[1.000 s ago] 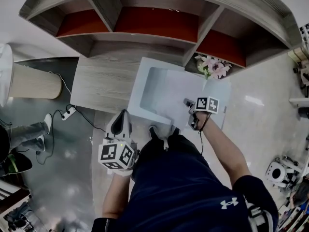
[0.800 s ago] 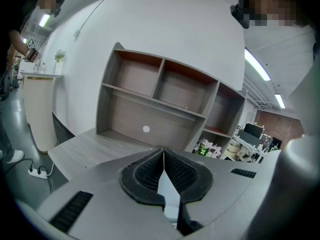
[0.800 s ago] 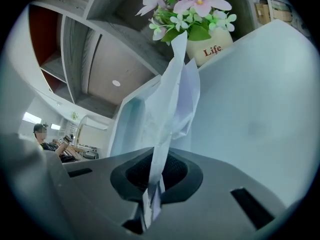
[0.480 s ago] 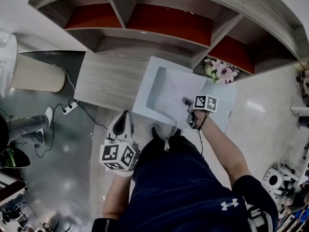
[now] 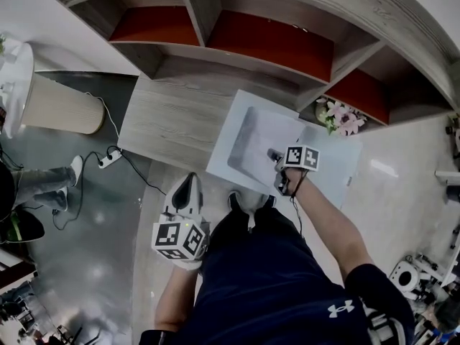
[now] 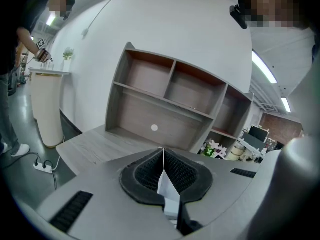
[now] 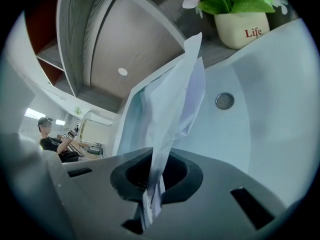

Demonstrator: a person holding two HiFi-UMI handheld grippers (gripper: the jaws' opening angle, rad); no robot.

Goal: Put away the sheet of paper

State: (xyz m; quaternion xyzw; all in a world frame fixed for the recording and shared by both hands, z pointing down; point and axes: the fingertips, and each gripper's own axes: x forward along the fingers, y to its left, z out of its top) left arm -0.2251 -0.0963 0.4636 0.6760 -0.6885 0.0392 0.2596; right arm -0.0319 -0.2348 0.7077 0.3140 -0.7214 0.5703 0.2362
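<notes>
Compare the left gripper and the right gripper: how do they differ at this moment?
Hold: the right gripper is shut on the sheet of paper; the left gripper carries no sheet.
Place: the right gripper is above the white sink; the left gripper is off to the side of it, short of the wooden desk.
Shared: both grippers have their jaws together.

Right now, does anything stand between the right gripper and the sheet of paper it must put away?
Nothing does: the right gripper is shut on the sheet of paper, holding it over the white sink.
</notes>
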